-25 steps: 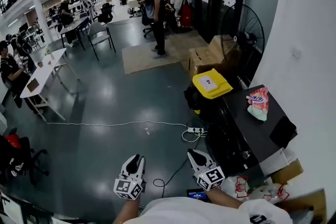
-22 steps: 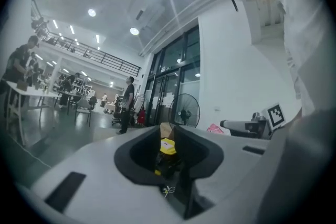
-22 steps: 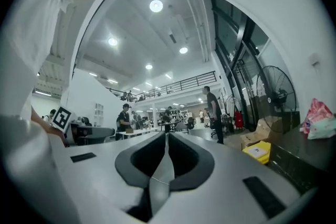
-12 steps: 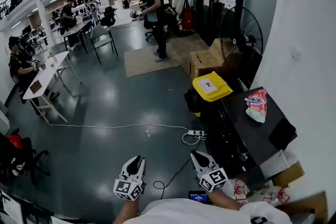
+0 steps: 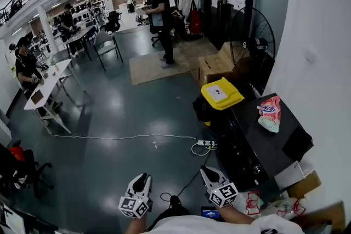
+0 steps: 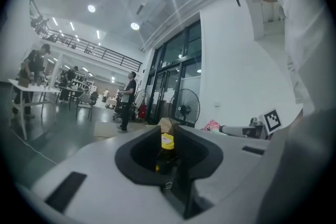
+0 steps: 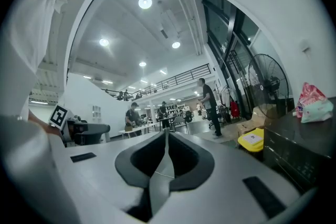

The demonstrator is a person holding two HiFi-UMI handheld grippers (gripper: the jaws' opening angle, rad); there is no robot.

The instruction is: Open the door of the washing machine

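Observation:
A low dark machine (image 5: 258, 142) with a black top stands against the white wall at the right; I cannot make out its door. Its dark front also fills the right edge of the right gripper view (image 7: 296, 157). Both grippers are held level over the floor at the bottom of the head view, short of the machine and apart from it. The left gripper (image 5: 143, 177) has just been closing; a narrow gap remains between its jaws (image 6: 168, 131) with nothing in it. On the right gripper (image 5: 208, 171) the jaws meet, with nothing held (image 7: 166, 135).
A pink bag (image 5: 269, 112) lies on the machine's top. A yellow-lidded bin (image 5: 221, 93), cardboard boxes (image 5: 216, 63) and a standing fan (image 5: 249, 35) line the wall beyond. A power strip with a white cable (image 5: 204, 143) crosses the floor. A person (image 5: 162, 8) stands further off; tables (image 5: 46, 82) are at the left.
Both grippers have sunk a little toward the bottom of the head view, the right one more. The view has tipped slightly, and a dark shoe now shows between the grippers.

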